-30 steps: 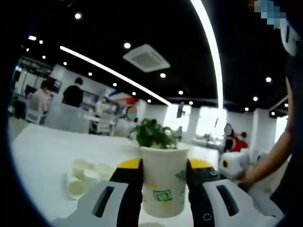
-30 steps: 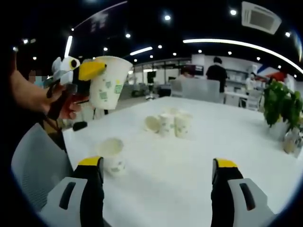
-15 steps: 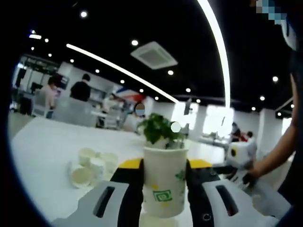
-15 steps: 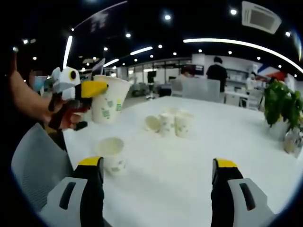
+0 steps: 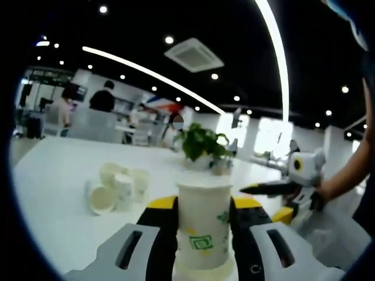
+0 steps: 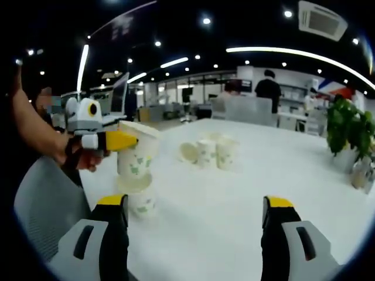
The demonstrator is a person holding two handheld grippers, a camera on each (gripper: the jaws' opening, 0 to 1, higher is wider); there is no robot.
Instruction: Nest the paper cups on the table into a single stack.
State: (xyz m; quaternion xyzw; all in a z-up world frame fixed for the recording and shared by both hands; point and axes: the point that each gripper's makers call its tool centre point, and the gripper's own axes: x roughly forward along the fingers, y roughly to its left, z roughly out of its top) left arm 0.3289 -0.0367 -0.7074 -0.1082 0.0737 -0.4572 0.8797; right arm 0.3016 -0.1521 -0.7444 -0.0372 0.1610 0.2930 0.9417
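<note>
**Fingers lower cup onto cup**

Left fingers point(image 5: 202, 213) pinch an upright white green-printed paper cup point(image 5: 203, 225) directly above a second cup point(image 6: 142, 202) on the white bench point(image 6: 246, 175). Right fingers point(image 6: 193, 219) are spread, empty. Loose cups point(image 6: 211, 152) lie beyond.

We note a matt paper cup point(image 5: 203, 225) with green print; smooth white table point(image 6: 281, 170); glossy plastic-looking yellow-tipped jaws.
</note>
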